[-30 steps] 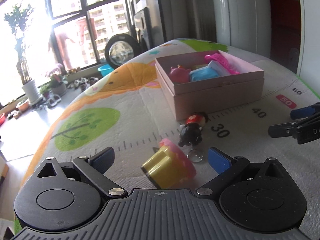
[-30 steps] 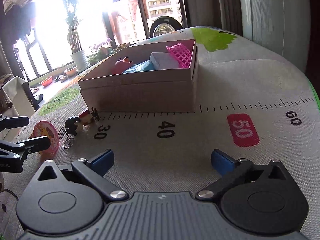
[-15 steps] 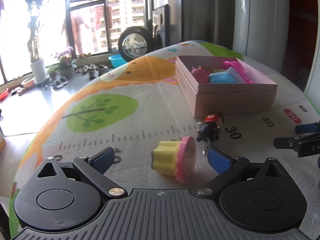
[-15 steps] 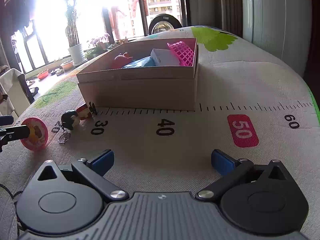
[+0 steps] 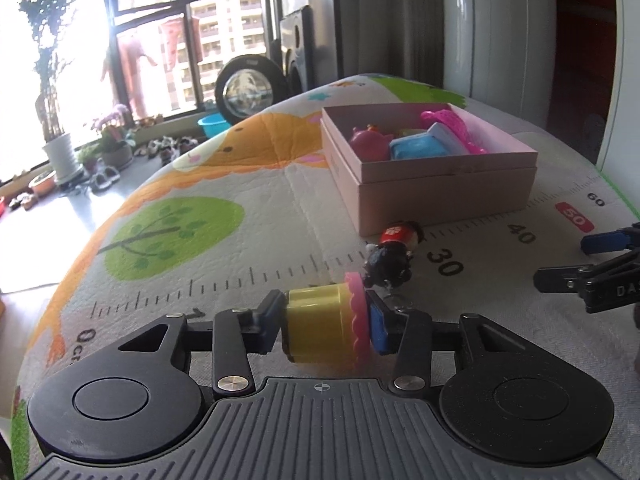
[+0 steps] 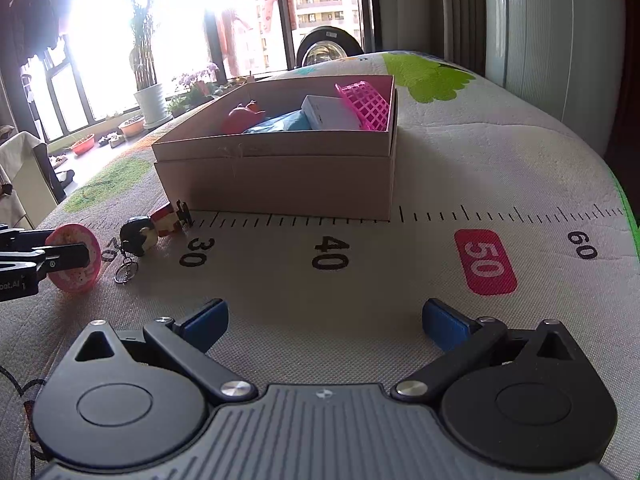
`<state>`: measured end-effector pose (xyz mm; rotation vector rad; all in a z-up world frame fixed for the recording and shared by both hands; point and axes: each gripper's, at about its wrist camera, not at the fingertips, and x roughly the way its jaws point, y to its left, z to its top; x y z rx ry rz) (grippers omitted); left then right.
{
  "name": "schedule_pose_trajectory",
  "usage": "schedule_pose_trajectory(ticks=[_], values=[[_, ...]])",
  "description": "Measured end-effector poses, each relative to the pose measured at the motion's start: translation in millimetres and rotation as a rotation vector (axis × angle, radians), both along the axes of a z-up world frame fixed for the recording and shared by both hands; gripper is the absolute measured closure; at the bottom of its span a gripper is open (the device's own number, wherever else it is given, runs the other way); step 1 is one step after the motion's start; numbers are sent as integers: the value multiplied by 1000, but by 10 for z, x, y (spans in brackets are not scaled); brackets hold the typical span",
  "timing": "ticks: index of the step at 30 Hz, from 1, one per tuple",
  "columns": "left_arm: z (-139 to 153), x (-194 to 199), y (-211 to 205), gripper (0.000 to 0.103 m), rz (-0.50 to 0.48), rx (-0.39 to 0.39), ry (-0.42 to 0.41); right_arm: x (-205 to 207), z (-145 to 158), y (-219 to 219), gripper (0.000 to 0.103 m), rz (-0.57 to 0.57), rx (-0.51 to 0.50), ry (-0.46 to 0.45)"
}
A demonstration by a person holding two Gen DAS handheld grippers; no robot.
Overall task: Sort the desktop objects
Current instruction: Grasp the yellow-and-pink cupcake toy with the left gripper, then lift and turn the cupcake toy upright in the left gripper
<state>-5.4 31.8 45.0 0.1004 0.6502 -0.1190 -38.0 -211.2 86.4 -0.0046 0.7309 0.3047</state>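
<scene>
My left gripper [image 5: 326,326] is shut on a yellow toy cup with a pink scalloped rim [image 5: 320,328], lying sideways on the play mat. In the right wrist view the cup's pink rim [image 6: 76,260] shows at far left with the left gripper [image 6: 44,258] across it. A small doll keychain with black hair and a red dress [image 5: 394,254] lies just beyond the cup, near the "30" mark; it also shows in the right wrist view [image 6: 154,228]. My right gripper [image 6: 326,322] is open and empty above the mat near "40".
A pink cardboard box [image 5: 444,184] stands behind the doll, holding a pink basket [image 6: 366,106], a white box [image 6: 328,114], a blue item [image 5: 418,148] and a red toy [image 5: 370,144]. The mat [image 6: 480,168] curves down to the floor on the left.
My left gripper has closed its fingers onto the yellow cup, which lay loose between the open fingers before. The right gripper has stayed open and hardly moved.
</scene>
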Motion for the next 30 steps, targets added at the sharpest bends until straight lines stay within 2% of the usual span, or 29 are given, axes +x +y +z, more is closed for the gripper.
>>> schedule_pose_trajectory(ticks=[6, 9, 11, 15, 22, 28, 30], values=[[138, -150, -59, 56, -140, -218, 77, -1, -2, 0, 0, 0, -2, 0], [105, -105, -10, 56, -141, -312, 127, 0, -4, 0, 0, 0, -2, 0], [42, -55, 29, 56, -114, -345, 154, -1, -4, 1, 0, 0, -2, 0], [-37, -26, 128, 55, -64, -355, 179, 0, -3, 2, 0, 0, -3, 0], [60, -55, 337, 46, 3, -347, 125, 1, -9, 5, 0, 0, -8, 0], [91, -137, 463, 28, 73, -219, 62, 0, -9, 11, 0, 0, -13, 0], [84, -171, 523, 25, 97, -189, 56, 0, -8, 18, 0, 0, -18, 1]])
